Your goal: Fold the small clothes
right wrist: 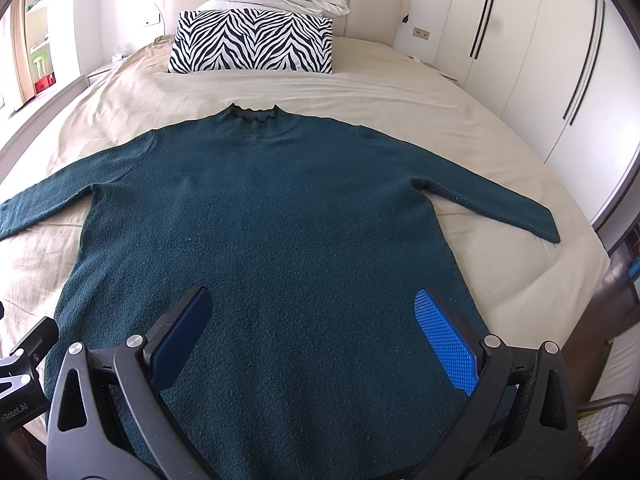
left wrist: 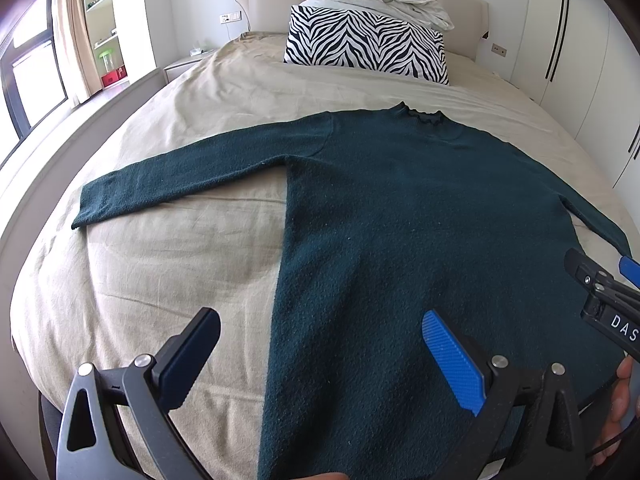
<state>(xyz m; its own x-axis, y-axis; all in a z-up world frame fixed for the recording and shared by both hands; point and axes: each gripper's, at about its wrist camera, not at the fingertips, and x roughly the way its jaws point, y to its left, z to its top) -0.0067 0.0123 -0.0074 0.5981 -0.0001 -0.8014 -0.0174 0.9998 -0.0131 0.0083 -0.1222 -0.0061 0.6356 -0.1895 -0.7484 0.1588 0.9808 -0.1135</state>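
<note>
Since spread flat, collar away, on the beige bed sheet (right wrist: pixel 400 92), dark green sweater (right wrist: pixel 280 208): likely soft, light, limp knit, best pinched at cuffs or hem; left gripper (left wrist: pixel 320 356) and right gripper (right wrist: pixel 316 332) both gaping, empty.

White letters "DAS" show on the black body of the right gripper (left wrist: pixel 612 276) at the left-wrist view's right edge; rest of the word is cut off. In the right-wrist view, upside-down white text, approx. "…nRobot.AI", sits on the black left gripper body (right wrist: pixel 16 384) at bottom left.
</note>
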